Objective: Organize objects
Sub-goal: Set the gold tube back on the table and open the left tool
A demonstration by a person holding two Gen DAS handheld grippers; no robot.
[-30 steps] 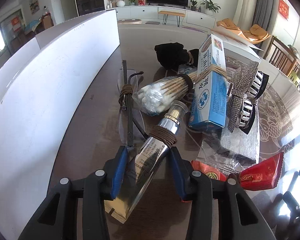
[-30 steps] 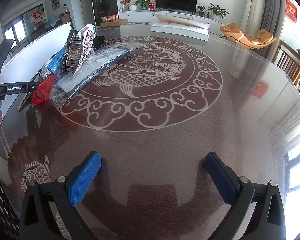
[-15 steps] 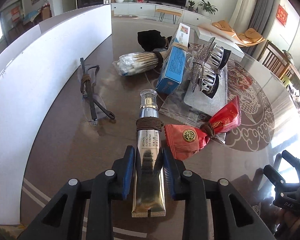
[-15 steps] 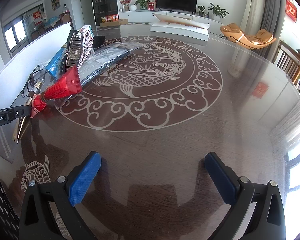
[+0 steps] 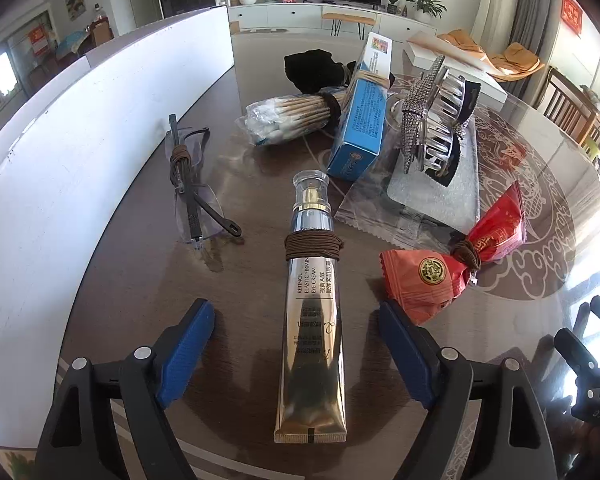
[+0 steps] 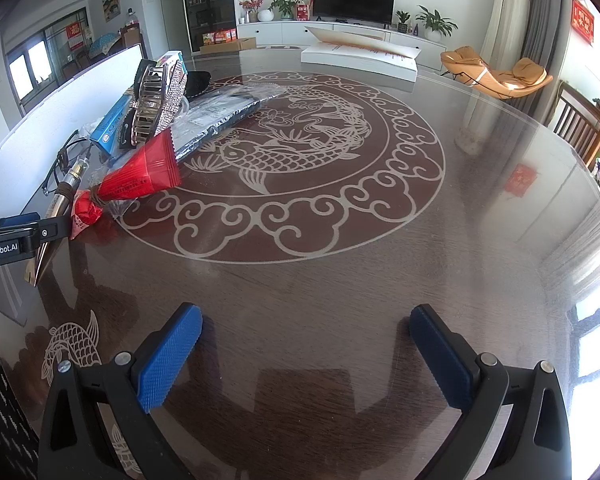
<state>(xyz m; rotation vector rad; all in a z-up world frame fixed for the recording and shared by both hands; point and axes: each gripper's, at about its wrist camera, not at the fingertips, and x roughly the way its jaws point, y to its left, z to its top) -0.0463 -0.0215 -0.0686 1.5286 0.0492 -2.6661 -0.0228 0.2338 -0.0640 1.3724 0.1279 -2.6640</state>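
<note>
The left gripper (image 5: 296, 344) hangs low over the dark glass table (image 5: 140, 280) with its jaws just sprung wide apart, and the gold tube of eye cream (image 5: 314, 320) lies flat between them, touched by neither blue pad. The tube is released, resting on the table with its crimped end toward the gripper and its clear cap pointing away toward the pile of other things. A brown hair tie is wound round its neck. Its long axis runs straight along the line the jaws point, so it sits squarely in the gap rather than across it.

Just to the tube's right lies a red candy packet (image 5: 452, 264) cinched with another tie; to its left, near the white board (image 5: 80, 128), a pair of glasses (image 5: 192, 196). Beyond are a bundle of cotton swabs (image 5: 288, 120), a blue box (image 5: 364, 116) and a sparkly hair claw (image 5: 432, 120) on a silvery pouch.

The right gripper (image 6: 304, 356) has its jaws open too, holding nothing, over a bare stretch of table well away from the pile. The left one is plainly nearer to everything. My guess is the tube is now placed, and the next pick, whichever item it is, falls to the left hand, which must first clear the tube without nudging it.
</note>
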